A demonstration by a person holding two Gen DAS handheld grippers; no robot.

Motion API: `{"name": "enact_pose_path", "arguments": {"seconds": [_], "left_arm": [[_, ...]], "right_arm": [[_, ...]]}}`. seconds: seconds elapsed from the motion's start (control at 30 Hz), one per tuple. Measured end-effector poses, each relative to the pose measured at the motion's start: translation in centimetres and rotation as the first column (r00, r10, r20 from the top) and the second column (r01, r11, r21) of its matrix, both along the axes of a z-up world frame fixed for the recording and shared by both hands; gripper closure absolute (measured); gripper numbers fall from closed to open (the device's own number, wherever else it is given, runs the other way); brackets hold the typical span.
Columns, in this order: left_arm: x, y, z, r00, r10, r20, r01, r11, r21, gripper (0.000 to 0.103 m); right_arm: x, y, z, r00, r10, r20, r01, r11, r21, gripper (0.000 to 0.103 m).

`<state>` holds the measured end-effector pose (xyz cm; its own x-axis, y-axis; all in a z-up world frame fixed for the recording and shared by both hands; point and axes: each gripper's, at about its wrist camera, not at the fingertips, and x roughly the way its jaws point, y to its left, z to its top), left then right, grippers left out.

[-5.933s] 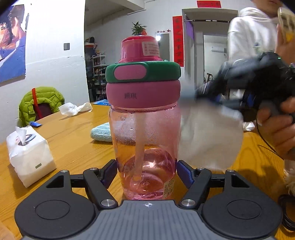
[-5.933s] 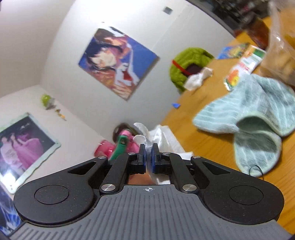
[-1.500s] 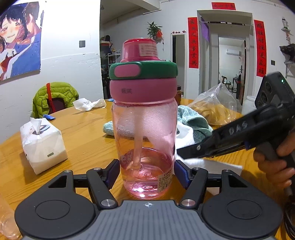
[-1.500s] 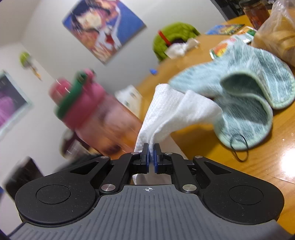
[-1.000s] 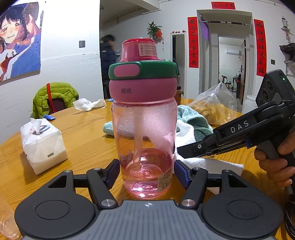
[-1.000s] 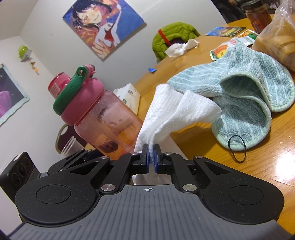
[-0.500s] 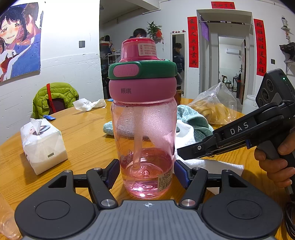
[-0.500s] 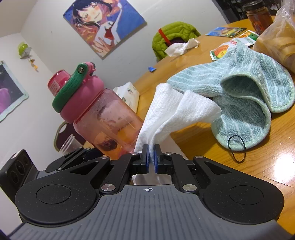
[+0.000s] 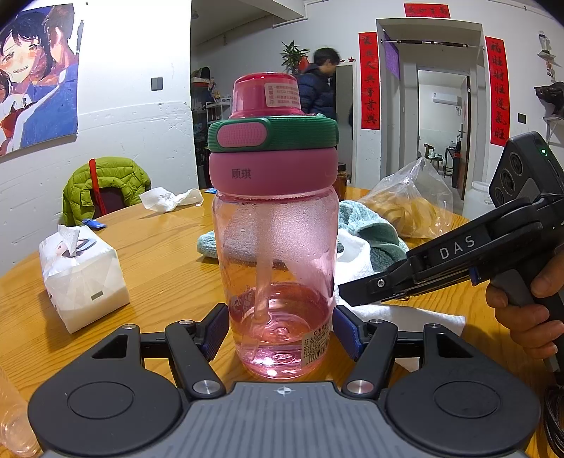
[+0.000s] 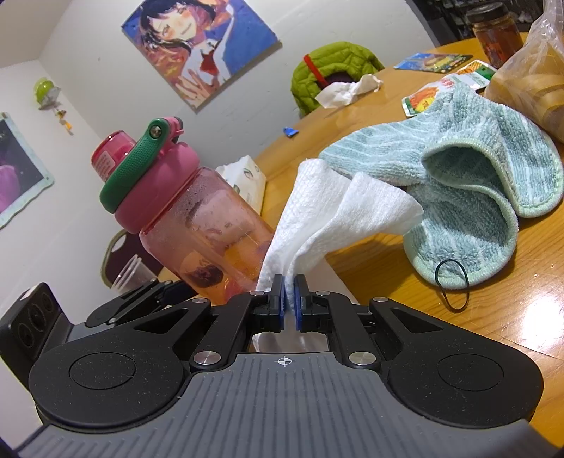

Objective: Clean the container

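Note:
A pink clear bottle point(image 9: 276, 267) with a pink and green lid stands upright on the wooden table point(image 9: 165, 253), with some water and a straw inside. My left gripper point(image 9: 278, 333) is shut on the bottle's base, one blue pad on each side. My right gripper point(image 10: 289, 304) is shut on a white cloth point(image 10: 331, 218), just right of the bottle point(image 10: 197, 225). In the left wrist view the right gripper point(image 9: 356, 297) points at the bottle's right side, and the cloth point(image 9: 356, 257) lies behind and under it.
A teal towel point(image 10: 469, 183) and a black hair band point(image 10: 453, 280) lie to the right. A tissue pack point(image 9: 79, 278) stands at left. A plastic bag of food point(image 9: 412, 208), a jar point(image 10: 493, 31) and snack packets point(image 10: 444, 88) sit at the back. A green jacket point(image 9: 102, 186) hangs on a chair. A person point(image 9: 317, 88) stands in the far doorway.
Both grippers, the bottle and the cloth hold nearly still over the last second. Only the person in the background has moved to the right.

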<state>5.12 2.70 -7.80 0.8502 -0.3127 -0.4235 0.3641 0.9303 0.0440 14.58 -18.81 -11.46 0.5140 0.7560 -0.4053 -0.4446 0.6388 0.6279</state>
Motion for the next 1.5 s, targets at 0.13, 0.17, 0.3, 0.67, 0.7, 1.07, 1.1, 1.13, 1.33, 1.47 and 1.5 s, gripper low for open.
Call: {"name": "enact_pose_path", "arguments": {"seconds": [0.13,0.17,0.3,0.67,0.7,1.07,1.1,1.13,1.33,1.47,1.5], "left_arm": [[0.0,0.0,0.0,1.0,0.0,0.0,0.0,1.0,-0.001,0.041],[0.0,0.0,0.0,1.0,0.0,-0.001,0.0,1.0,-0.002,0.041],[0.1,0.0,0.0,1.0,0.001,0.0,-0.001,1.0,0.001,0.041],[-0.1,-0.5,-0.2,1.0,0.007,0.016,-0.008,0.999,0.042,0.041],[-0.1,-0.6,-0.3,1.0,0.008,0.018,-0.009,0.999,0.046,0.041],[-0.2,-0.7,-0.3,1.0,0.011,0.025,-0.013,0.998,0.067,0.041],[-0.2,-0.8,-0.3,1.0,0.011,0.026,-0.013,0.998,0.069,0.041],[-0.2,-0.8,-0.2,1.0,0.009,0.026,-0.011,0.998,0.069,0.041],[-0.2,-0.8,-0.3,1.0,0.009,0.027,-0.011,0.998,0.068,0.041],[-0.1,-0.8,-0.3,1.0,-0.001,0.018,0.0,0.998,0.059,0.041],[-0.1,-0.8,-0.3,1.0,0.001,0.016,-0.001,0.998,0.058,0.041]], "right_arm": [[0.1,0.4,-0.3,0.999,-0.004,-0.034,0.003,1.0,-0.03,0.092],[0.1,0.4,-0.3,0.999,-0.006,-0.036,0.004,0.999,-0.032,0.092],[-0.2,-0.6,1.2,1.0,-0.015,0.005,0.015,0.998,0.064,0.092],[2.2,-2.7,2.5,0.997,0.081,0.009,-0.079,0.94,0.332,0.092],[2.2,-2.4,2.2,0.996,0.084,-0.013,-0.076,0.954,0.288,0.092],[0.7,0.4,2.8,1.0,0.005,0.016,-0.005,1.0,-0.002,0.092],[0.2,-0.5,3.5,0.999,0.005,0.052,-0.009,0.996,0.085,0.092],[0.0,-1.3,3.9,0.997,0.005,0.075,-0.017,0.987,0.159,0.092],[1.3,-1.0,2.1,0.999,-0.009,-0.033,0.016,0.978,0.207,0.092],[2.8,1.2,-0.3,0.986,-0.018,-0.169,0.016,1.0,-0.011,0.092],[2.7,1.6,-0.6,0.986,-0.019,-0.163,0.011,0.999,-0.048,0.093]]}}
